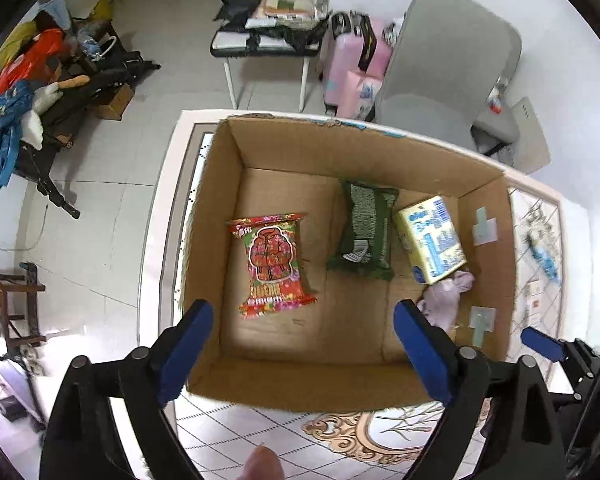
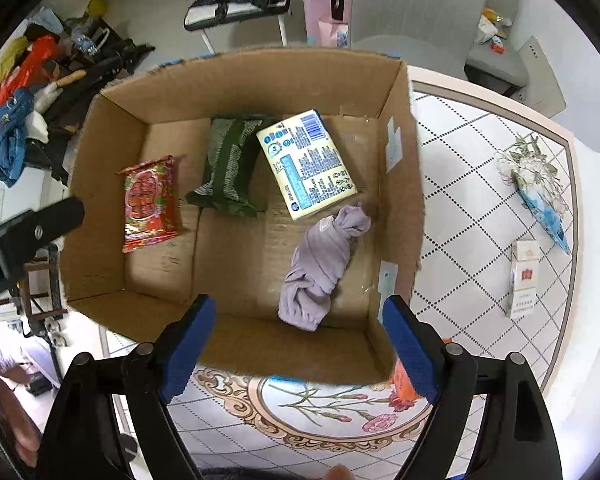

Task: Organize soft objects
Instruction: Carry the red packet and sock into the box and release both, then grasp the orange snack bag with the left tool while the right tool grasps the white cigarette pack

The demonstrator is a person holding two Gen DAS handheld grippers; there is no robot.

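Observation:
An open cardboard box [image 1: 300,384] [image 2: 236,76] stands on the table. Inside lie a red tissue pack [image 1: 274,262] [image 2: 150,202], a dark green pack [image 1: 364,230] [image 2: 228,164], a yellow-blue pack [image 1: 430,238] [image 2: 306,162] and a knotted lilac cloth [image 1: 446,298] [image 2: 320,270]. My left gripper [image 1: 300,352] is open and empty above the box's near wall. My right gripper [image 2: 296,348] is open and empty over the near wall, just short of the lilac cloth. Its blue fingertip [image 1: 544,344] shows at the right of the left wrist view.
The box sits on a white patterned table [image 2: 480,208]. To its right lie a blue-white floral packet [image 2: 540,196] and a cigarette pack [image 2: 522,280]. An orange object [image 2: 404,384] lies by the box's near right corner. A grey chair [image 1: 448,72] and a pink suitcase [image 1: 360,76] stand behind.

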